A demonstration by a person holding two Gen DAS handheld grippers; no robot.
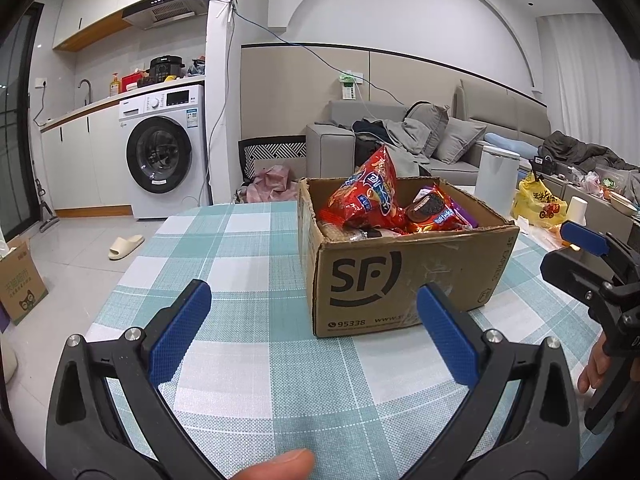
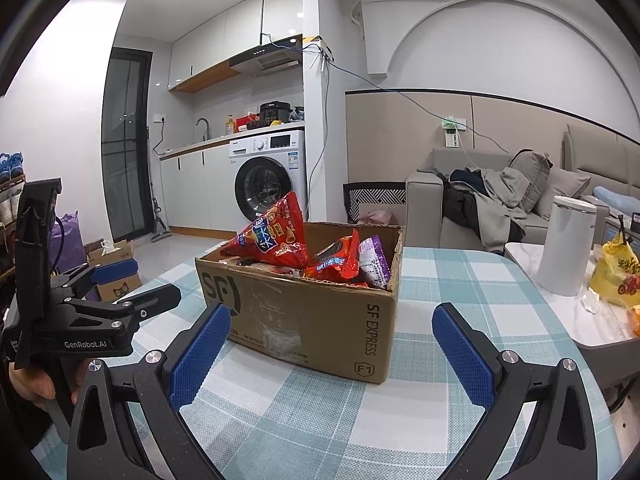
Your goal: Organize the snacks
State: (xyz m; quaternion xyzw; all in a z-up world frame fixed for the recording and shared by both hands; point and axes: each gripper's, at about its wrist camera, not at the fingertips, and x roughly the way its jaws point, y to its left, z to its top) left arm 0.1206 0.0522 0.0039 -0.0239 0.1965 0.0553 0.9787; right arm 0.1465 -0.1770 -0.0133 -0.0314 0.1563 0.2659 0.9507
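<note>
A brown SF Express cardboard box point(image 1: 400, 276) point(image 2: 320, 320) stands open on the teal checked tablecloth point(image 1: 248, 248) point(image 2: 460, 276). A tall red snack bag point(image 1: 370, 192) point(image 2: 276, 236) sticks out of it, next to a red cookie pack point(image 1: 430, 208) point(image 2: 336, 260) and a purple packet point(image 2: 374, 260). My left gripper point(image 1: 314, 300) is open and empty, just short of the box's near left face. My right gripper point(image 2: 332, 320) is open and empty before the box's near corner. Each gripper shows in the other's view, the left one point(image 2: 136, 284) and the right one point(image 1: 592, 256).
A white bin point(image 1: 498, 176) point(image 2: 566, 244) and a yellow bag point(image 1: 540, 204) point(image 2: 616, 276) sit to the right by a side table. A washing machine point(image 1: 164, 152), a sofa point(image 1: 440, 136), a floor box point(image 1: 20, 280) and a slipper point(image 1: 126, 246) lie beyond.
</note>
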